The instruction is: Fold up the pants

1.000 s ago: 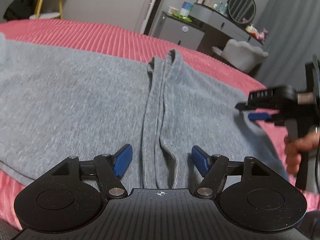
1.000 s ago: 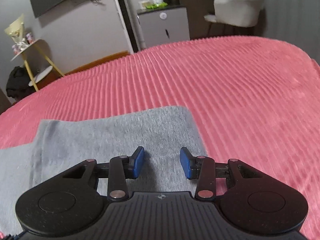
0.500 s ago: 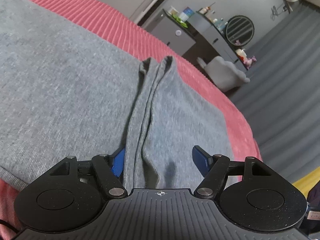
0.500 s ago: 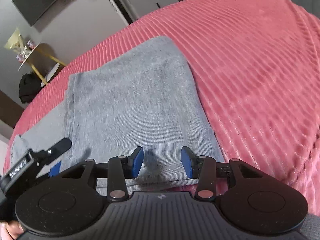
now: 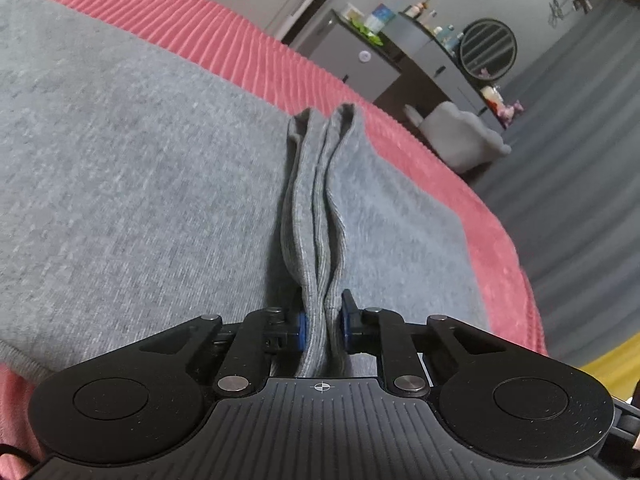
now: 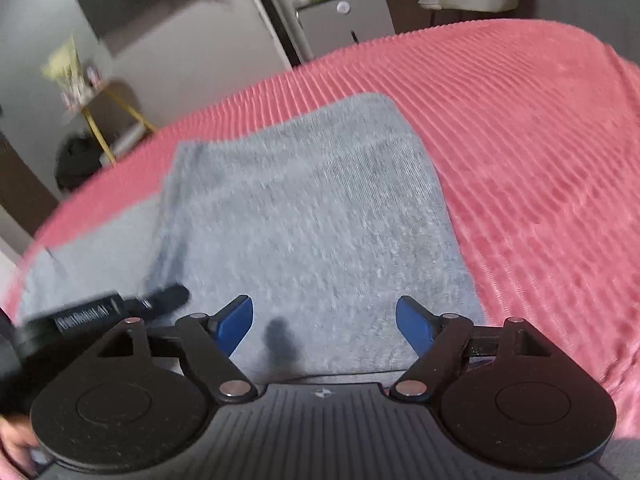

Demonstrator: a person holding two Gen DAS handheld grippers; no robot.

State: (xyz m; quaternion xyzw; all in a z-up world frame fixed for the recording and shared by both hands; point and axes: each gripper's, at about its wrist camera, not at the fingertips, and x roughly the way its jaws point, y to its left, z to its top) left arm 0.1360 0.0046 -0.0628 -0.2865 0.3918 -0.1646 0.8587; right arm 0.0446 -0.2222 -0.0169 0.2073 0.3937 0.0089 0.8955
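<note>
left gripper (image 5: 323, 326) pinching pants (image 5: 140, 168) fold; right gripper (image 6: 324, 326) opening, nothing between.

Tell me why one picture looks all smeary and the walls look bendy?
Right wrist view: motion blur smears the gray pants and the red bedspread; a small dark shadow falls on the fabric between the opening fingers. Left wrist view: sharper, the fabric ridge pinched in the left gripper shows clearly. Both views: the fisheye lens curves walls and furniture near the edges.
</note>
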